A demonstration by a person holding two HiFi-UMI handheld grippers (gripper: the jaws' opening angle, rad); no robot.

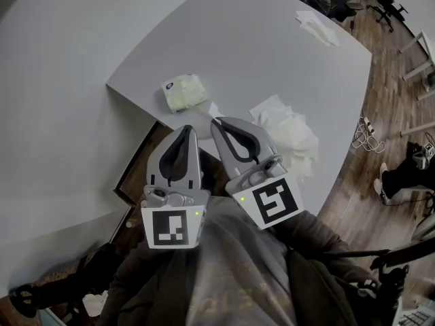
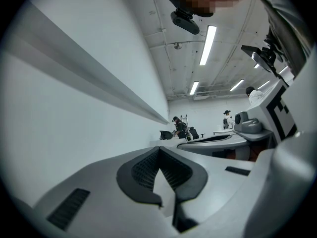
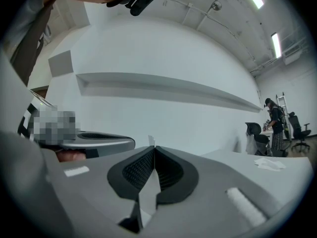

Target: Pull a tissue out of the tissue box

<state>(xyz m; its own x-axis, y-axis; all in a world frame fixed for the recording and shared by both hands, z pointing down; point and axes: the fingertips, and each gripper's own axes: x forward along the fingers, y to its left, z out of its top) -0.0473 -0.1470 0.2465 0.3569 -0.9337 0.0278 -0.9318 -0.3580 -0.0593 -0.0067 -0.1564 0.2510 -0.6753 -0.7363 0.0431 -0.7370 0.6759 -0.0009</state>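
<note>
The tissue box [image 1: 183, 92], a soft, pale, crumpled pack, lies on the counter [image 1: 272, 53] near its edge, just ahead of both grippers. The left gripper [image 2: 158, 148] and right gripper [image 3: 154, 147] are closed tip to tip.

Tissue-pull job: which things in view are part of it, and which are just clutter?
Job:
- tissue pack
- left tongs and right tongs, both shut, not on the pack

Lying about:
- crumpled tissue pile
- loose tissue farther off
- cables
- office chairs
</note>
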